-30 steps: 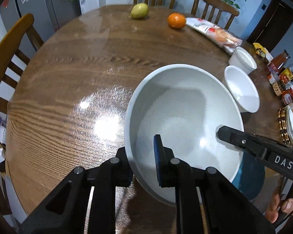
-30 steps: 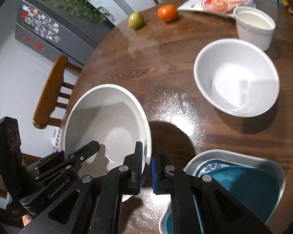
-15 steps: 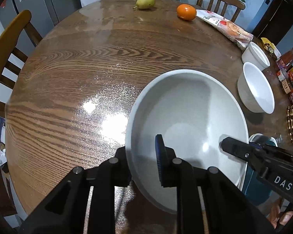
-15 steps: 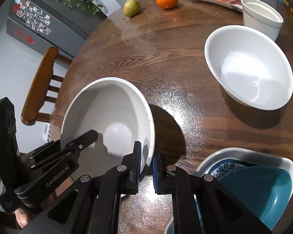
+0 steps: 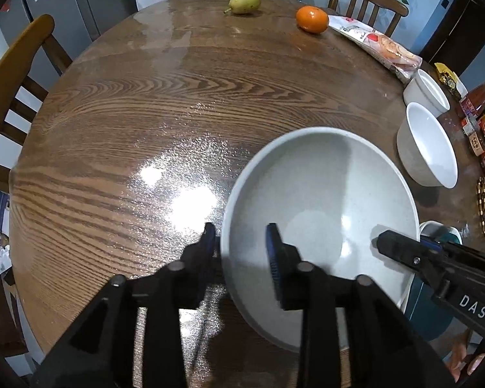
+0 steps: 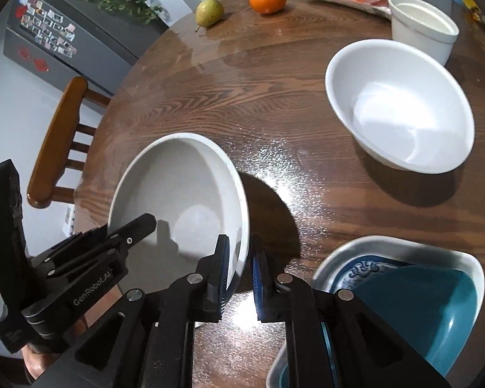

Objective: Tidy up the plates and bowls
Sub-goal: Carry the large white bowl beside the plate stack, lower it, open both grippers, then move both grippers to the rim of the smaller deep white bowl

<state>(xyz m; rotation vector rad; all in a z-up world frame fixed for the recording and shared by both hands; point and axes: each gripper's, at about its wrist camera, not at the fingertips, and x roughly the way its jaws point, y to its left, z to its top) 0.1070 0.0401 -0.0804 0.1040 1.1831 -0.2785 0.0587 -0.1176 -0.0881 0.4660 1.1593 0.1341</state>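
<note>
A large grey-white bowl (image 5: pixel 320 194) is held above the wooden table (image 5: pixel 129 103); it also shows in the right wrist view (image 6: pixel 177 194). My left gripper (image 5: pixel 242 245) grips its left rim, one finger inside and one outside. My right gripper (image 6: pixel 241 258) grips its right rim. To the right, a white dish with a blue pattern (image 6: pixel 371 258) holds a teal bowl (image 6: pixel 430 304). A white bowl (image 6: pixel 401 103) and a white ramekin (image 6: pixel 420 29) stand further back; they also show in the left wrist view as the bowl (image 5: pixel 426 148) and the ramekin (image 5: pixel 426 92).
A pear (image 5: pixel 244 0), an orange (image 5: pixel 312 19) and a snack packet (image 5: pixel 378 45) lie at the table's far side. Sauce bottles and jars (image 5: pixel 478 116) stand at the right edge. Wooden chairs (image 5: pixel 13 64) surround the table.
The large bowl, held by both grippers, has moved right toward the dish with the teal bowl. Both grippers stay shut on its rim.
</note>
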